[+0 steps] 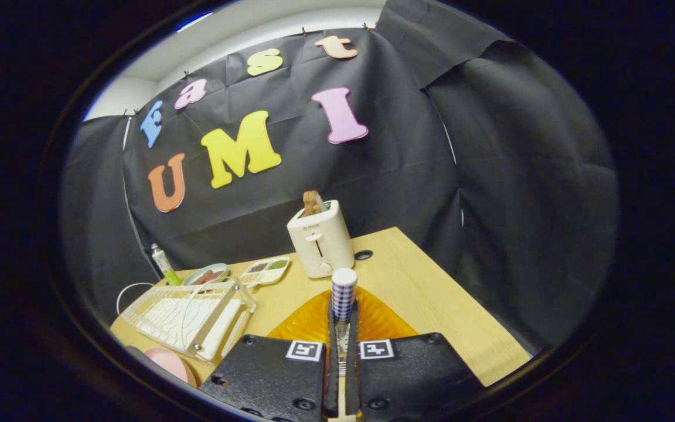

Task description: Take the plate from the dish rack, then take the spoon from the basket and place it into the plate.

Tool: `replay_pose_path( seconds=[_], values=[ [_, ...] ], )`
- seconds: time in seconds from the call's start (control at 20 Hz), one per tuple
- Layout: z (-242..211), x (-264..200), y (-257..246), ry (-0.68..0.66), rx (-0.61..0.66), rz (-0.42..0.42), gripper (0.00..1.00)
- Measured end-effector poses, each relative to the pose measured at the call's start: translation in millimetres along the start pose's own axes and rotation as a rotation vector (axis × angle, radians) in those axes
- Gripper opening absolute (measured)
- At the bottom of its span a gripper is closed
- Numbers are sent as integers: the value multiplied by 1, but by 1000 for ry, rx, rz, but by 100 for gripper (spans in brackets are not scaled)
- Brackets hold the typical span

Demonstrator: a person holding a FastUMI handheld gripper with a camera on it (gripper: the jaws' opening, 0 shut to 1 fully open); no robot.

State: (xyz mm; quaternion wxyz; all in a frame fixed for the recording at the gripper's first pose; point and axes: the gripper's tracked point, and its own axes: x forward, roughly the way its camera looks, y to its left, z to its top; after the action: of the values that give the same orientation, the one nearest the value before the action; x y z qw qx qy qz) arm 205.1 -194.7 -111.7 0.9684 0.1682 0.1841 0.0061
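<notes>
My gripper (343,313) is shut on a spoon (343,293). The spoon's blue-and-white checked handle with a white rounded end sticks up from between the fingertips, and its metal stem runs down between the two fingers. Under and just ahead of the fingers an orange ribbed plate (308,325) lies flat on the wooden table (431,305). The spoon's bowl end is hidden between the fingers. To the left of the plate stands a white wire dish rack (191,316).
A white toaster (320,240) with a bread slice (313,202) in it stands beyond the plate. Left of it are a divided snack tray (264,271), a small bowl (207,274) and a green tube (164,265). A pink round object (164,360) lies beside the rack.
</notes>
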Motion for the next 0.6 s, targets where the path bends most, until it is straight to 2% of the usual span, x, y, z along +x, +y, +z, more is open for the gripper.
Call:
replay_pose_path(
  seconds=[0.3,0.6],
  values=[
    [53,-21,-3,-94,-71,-118,9],
    [109,-69,39,-215,-125,-155,9]
  ],
)
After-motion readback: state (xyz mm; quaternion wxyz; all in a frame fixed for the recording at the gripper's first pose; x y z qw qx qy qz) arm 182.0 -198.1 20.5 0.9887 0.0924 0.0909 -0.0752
